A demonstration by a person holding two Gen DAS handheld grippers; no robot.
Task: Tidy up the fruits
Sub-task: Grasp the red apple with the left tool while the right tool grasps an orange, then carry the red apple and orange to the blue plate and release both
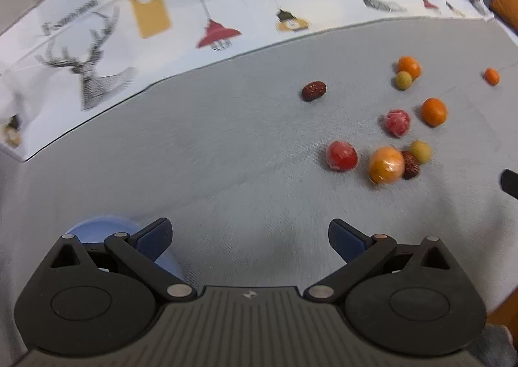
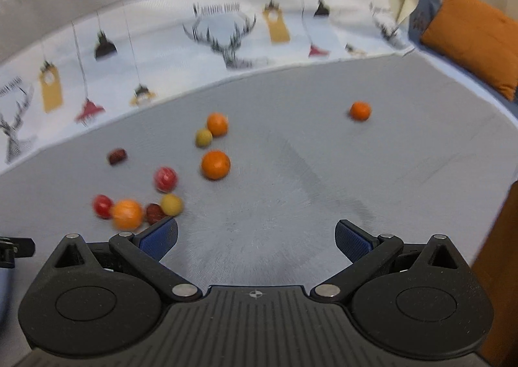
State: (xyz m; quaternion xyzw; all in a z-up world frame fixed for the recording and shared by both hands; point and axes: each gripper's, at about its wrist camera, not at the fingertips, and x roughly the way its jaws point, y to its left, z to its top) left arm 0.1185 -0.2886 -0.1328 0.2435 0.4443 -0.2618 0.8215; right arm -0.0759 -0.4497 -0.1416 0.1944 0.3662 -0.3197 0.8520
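Several small fruits lie loose on a grey cloth. In the left wrist view a wrapped orange [image 1: 386, 165], a red fruit [image 1: 341, 156], a pink-red fruit [image 1: 397, 122], an orange [image 1: 433, 111] and a dark date [image 1: 314, 91] lie ahead to the right. My left gripper [image 1: 250, 237] is open and empty, well short of them. My right gripper [image 2: 256, 237] is open and empty. Its left finger is close to a cluster of the wrapped orange [image 2: 127, 213], a yellow-green fruit [image 2: 171, 204] and a dark date [image 2: 154, 213]. A lone orange [image 2: 360, 110] lies far right.
A blue bowl [image 1: 97, 227] sits under my left gripper's left finger. A white cloth with deer and lamp prints [image 1: 106, 53] borders the grey cloth at the back. An orange cushion [image 2: 469, 40] lies at the far right. A wooden edge [image 2: 498, 270] shows at right.
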